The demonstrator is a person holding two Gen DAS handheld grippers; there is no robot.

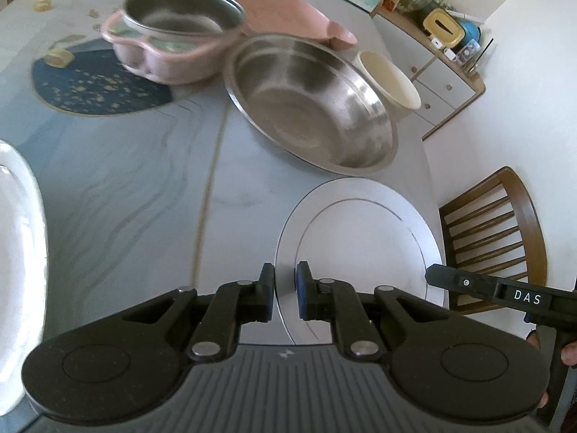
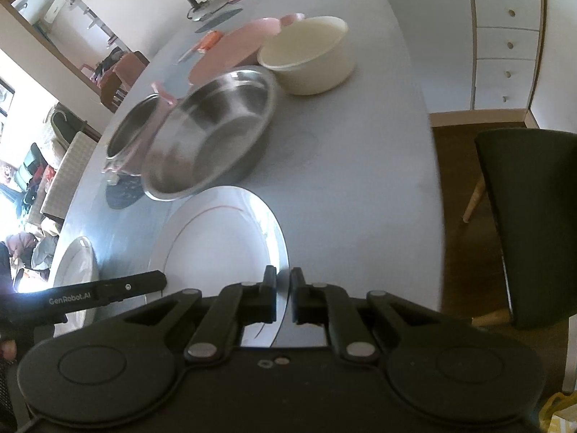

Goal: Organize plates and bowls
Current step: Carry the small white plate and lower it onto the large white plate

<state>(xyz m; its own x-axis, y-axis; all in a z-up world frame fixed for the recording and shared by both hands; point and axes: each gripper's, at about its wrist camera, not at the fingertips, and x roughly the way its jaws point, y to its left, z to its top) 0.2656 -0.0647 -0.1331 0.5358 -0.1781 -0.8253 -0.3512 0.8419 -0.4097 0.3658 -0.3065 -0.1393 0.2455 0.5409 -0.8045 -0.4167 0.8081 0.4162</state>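
Plate pinched at opposite rims by my left gripper and right gripper, steel bowl empty beyond.

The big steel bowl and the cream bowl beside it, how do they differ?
The steel bowl is shiny metal, wide and shallow with flaring sides; the cream bowl is matte, narrower, with taller, steeper walls. The steel bowl sits nearer the white plate; the cream bowl sits farther back. Both are upright and empty.

The plate lies nearest — wide steel bowl behind it, cup just beyond.
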